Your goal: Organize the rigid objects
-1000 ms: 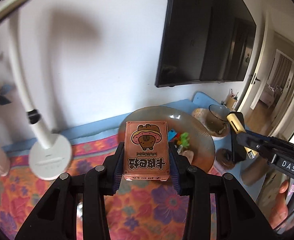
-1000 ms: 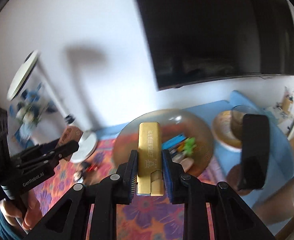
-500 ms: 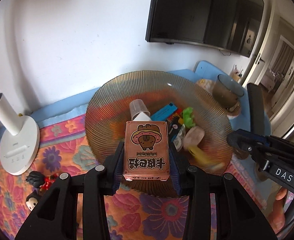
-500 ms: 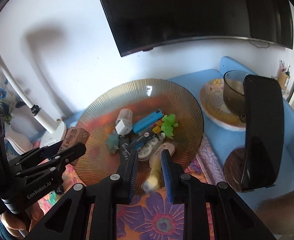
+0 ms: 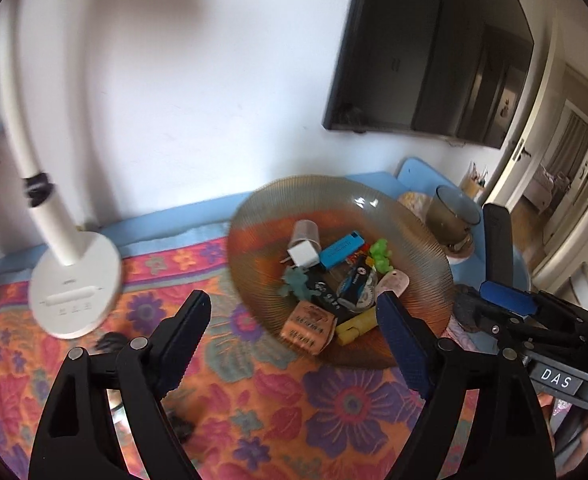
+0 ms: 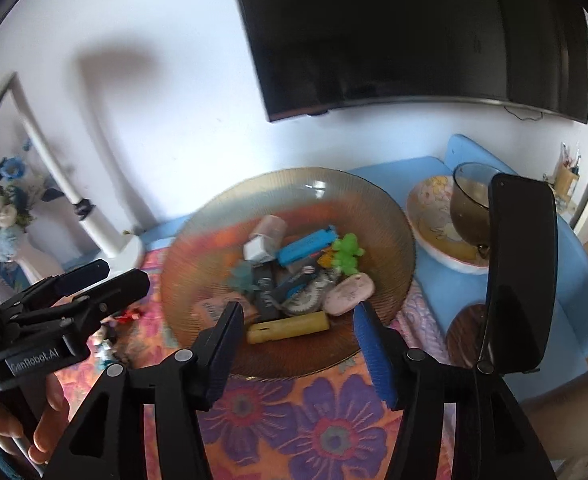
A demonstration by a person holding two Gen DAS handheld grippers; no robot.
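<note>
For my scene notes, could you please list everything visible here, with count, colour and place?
glass dish: 1, amber, ribbed, on the cloth
card box: 1, pink, dish's near edge
gold bar: 1, yellow, lying in dish
charger plug: 1, white, in dish
lighter: 1, blue, in dish
frog toy: 1, green, in dish
oval piece: 1, pale pink, in dish
lamp: 1, white, left of dish
floral cloth: 1, orange and purple, under dish
glass cup: 1, smoky, on a saucer, right
TV: 1, black, wall
left tongs: open, empty
right tongs: open, empty
hand: 1, holding left tongs

Floral cloth (image 5: pixel 334 408) carries ribbed glass dish (image 5: pixel 422 240), white lamp base (image 5: pixel 73 292).
</note>
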